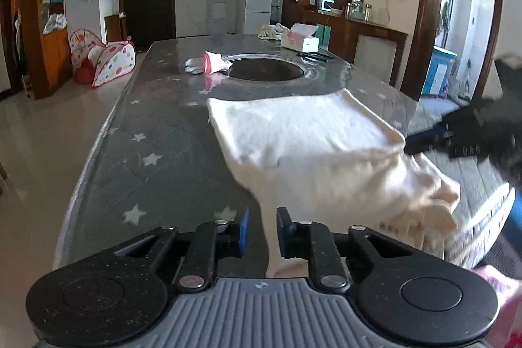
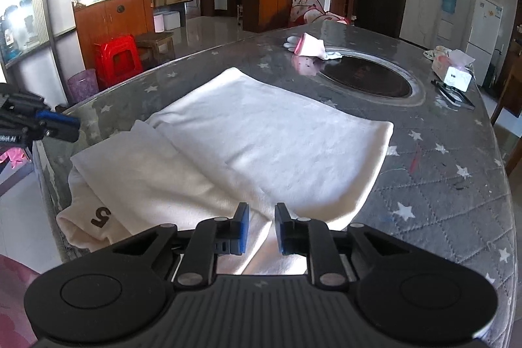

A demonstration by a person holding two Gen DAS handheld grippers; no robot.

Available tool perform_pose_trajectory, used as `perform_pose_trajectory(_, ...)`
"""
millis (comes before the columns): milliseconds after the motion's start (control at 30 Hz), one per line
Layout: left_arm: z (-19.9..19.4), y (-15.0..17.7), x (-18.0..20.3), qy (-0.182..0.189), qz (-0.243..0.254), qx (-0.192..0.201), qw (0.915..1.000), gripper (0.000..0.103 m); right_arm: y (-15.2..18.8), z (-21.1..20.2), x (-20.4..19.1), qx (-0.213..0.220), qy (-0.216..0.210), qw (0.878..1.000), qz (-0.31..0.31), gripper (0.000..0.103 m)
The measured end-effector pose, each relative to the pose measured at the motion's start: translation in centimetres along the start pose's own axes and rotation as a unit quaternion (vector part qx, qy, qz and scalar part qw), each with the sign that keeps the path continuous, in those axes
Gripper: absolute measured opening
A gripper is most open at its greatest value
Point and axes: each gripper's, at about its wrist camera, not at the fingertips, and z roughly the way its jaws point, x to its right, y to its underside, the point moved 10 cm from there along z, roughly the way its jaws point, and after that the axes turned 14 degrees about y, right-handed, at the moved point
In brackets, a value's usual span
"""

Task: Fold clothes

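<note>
A cream-white garment (image 2: 261, 145) lies partly folded on the grey star-patterned table (image 2: 440, 191), with a dark "5" print (image 2: 101, 216) on its near-left part. It also shows in the left wrist view (image 1: 310, 145). My left gripper (image 1: 262, 229) stands slightly open at the garment's near edge, cloth showing in the gap between its blue pads. My right gripper (image 2: 262, 229) is slightly open over the garment's near edge. The right gripper shows blurred at the right in the left wrist view (image 1: 456, 139); the left gripper shows at the left edge in the right wrist view (image 2: 42, 123).
A round dark inset (image 2: 365, 77) sits mid-table with a white and pink glove (image 2: 310, 48) beside it. A tissue box (image 2: 453, 70) and a dark tool (image 2: 453, 95) lie far right. A red stool (image 2: 119, 59) and purple bin (image 2: 83, 83) stand beside the table.
</note>
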Motion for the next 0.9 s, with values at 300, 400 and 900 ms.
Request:
perform_pose_trajectory(300, 4.2, -1.8, -1.2, 0.0, -0.021, -0.016, 0.9996, 0.021, 0.4, 1.1, -0.3, -0.01, -0.004, 1.0, 0.004, 0.017)
perform_pose_trajectory(400, 4.9, -2.3, -1.8, -0.009, -0.011, -0.011, 0.9998, 0.031, 0.6, 1.2, -0.4, -0.013, -0.005, 1.0, 0.002, 0.017)
perform_pose_trajectory(900, 5.7, -1.9, -2.5, -0.029, 0.012, -0.008, 0.9995, 0.013, -0.1, 1.1, -0.7, 0.004, 0.006, 1.0, -0.01, 0.012)
